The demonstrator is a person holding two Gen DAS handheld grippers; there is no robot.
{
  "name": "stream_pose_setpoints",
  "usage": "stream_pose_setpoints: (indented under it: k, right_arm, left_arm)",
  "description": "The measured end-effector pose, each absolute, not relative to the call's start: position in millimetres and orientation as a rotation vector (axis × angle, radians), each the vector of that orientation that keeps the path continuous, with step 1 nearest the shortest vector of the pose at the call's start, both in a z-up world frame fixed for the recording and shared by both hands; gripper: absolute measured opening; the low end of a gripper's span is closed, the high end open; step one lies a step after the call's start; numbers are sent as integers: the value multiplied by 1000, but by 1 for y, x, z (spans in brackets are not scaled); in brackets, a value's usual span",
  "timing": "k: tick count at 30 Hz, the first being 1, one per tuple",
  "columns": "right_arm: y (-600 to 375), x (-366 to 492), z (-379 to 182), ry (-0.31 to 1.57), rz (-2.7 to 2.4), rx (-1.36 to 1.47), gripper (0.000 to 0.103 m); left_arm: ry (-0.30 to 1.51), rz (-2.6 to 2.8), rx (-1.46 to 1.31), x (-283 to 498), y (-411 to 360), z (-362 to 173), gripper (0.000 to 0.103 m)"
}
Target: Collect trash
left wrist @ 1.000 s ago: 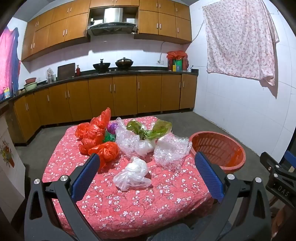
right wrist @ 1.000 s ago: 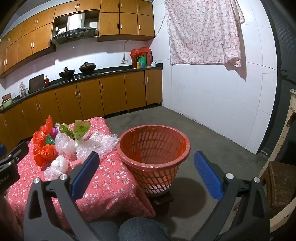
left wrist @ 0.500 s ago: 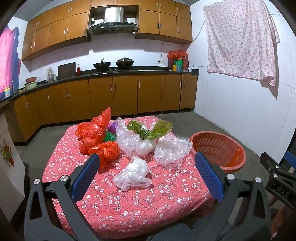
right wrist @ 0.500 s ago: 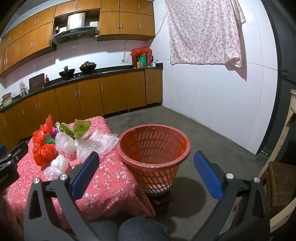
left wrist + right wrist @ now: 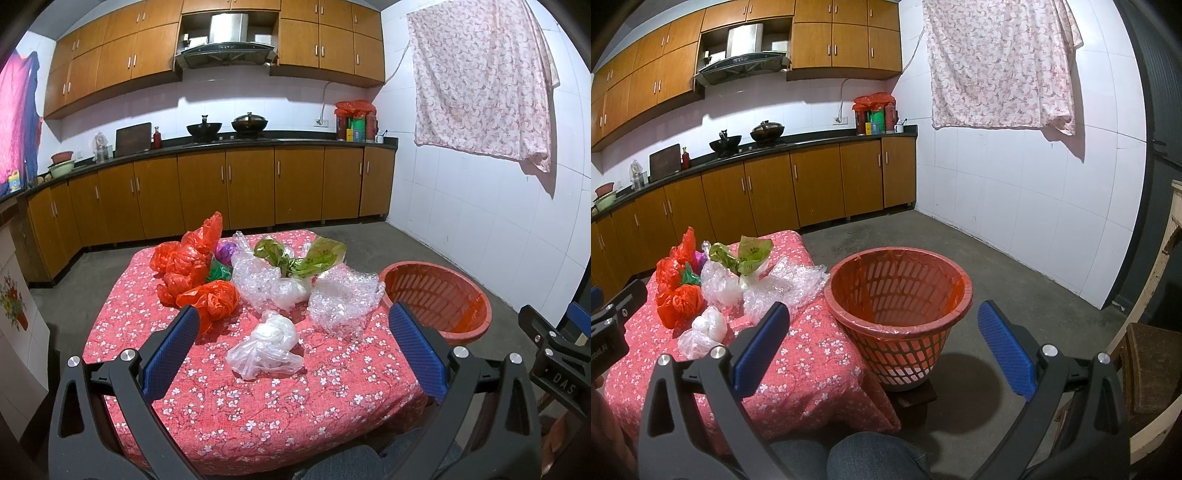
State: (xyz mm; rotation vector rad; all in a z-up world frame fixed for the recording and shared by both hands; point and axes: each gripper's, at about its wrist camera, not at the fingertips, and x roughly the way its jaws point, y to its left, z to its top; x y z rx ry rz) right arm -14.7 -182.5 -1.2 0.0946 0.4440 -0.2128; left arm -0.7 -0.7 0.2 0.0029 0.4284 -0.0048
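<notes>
The trash sits in a loose heap on the table: a white bag nearest you, bubble wrap just right of it by the table's edge, red bags to the left, and green bags at the back with more clear plastic between. The basket stands on the floor just beside the table's right edge, and what you can see of its inside looks empty, so by my reading nothing is collected yet and the whole heap is left to move.

Your left gripper hangs above the near part of the table, its jaws spread wide and holding nothing, with the white bag lined up between them. Your right gripper is likewise spread and empty, aimed at the basket. The white bag looks like the easiest first pick; it is light and crumpled, so pinch it at the knot or a thick fold.
</notes>
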Motion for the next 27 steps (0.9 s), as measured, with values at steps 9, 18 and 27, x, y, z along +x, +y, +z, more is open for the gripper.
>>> stream_pose_setpoints:
  k: [9, 18, 27]
  right_arm:
    - [-182, -14, -2, 445, -212, 93, 99]
    - [-182, -14, -2, 446, -213, 92, 99]
    - [-182, -14, -2, 446, -214, 92, 99]
  left_arm:
    - [430, -3, 0, 0, 0, 0, 101]
    - [430, -4, -1, 0, 0, 0, 101]
    - [433, -4, -2, 0, 0, 0, 101]
